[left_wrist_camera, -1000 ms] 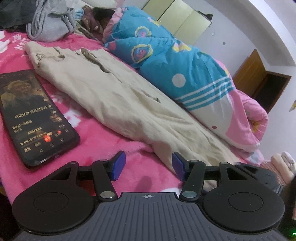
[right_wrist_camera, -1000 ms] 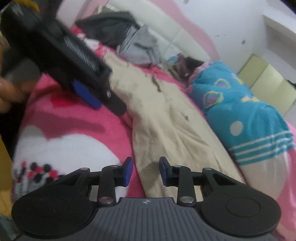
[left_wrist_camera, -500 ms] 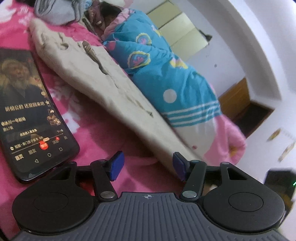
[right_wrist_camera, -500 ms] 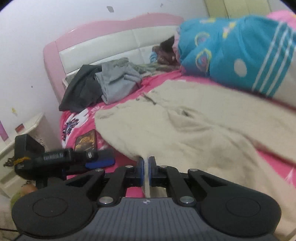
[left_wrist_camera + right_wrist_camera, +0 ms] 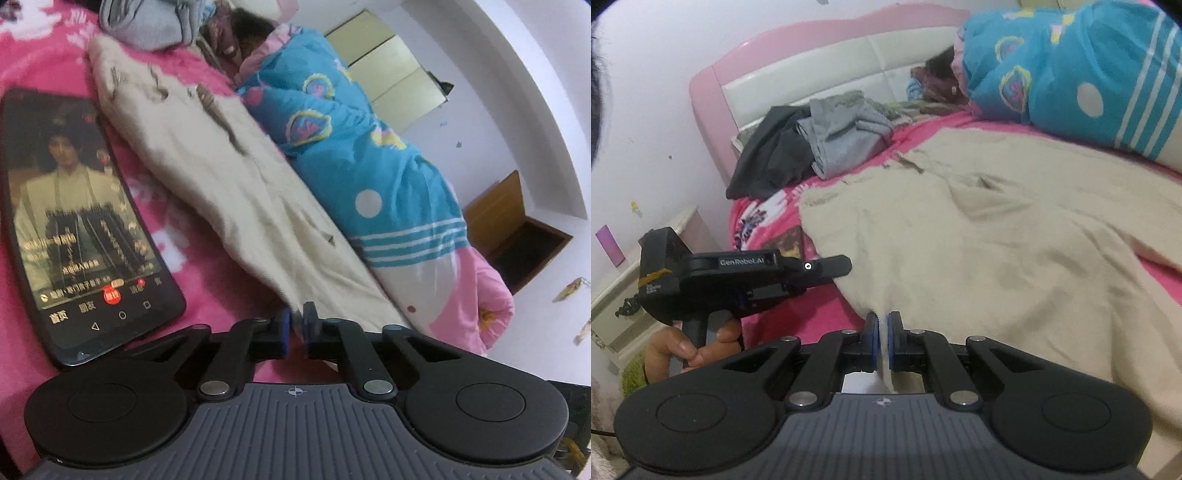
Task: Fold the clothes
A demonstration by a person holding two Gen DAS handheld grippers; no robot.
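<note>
Beige trousers [image 5: 229, 192] lie lengthwise on the pink bedspread [image 5: 221, 295], waistband towards the headboard. In the left wrist view my left gripper [image 5: 293, 321] has its jaws closing tight, and the trousers' near edge runs down between the blue pads. My right gripper [image 5: 881, 339] is shut on another stretch of the trousers [image 5: 979, 240], with cloth showing between and behind its pads. The right wrist view also shows the left gripper [image 5: 842, 267], held by a hand [image 5: 690, 343], with its tip at the trousers' left edge.
A lit phone [image 5: 74, 221] lies on the bedspread left of the trousers. A blue and pink quilt [image 5: 1071, 74] runs along the far side. Grey [image 5: 842, 136] and dark clothes [image 5: 775, 155] are piled by the pink headboard [image 5: 812, 66]. A white nightstand [image 5: 613, 280] stands beside the bed.
The left jaws went from wide open to closed on the trousers' edge, and that gripper rolled a little. The right gripper rolled, closed on the cloth and lifted slightly.
</note>
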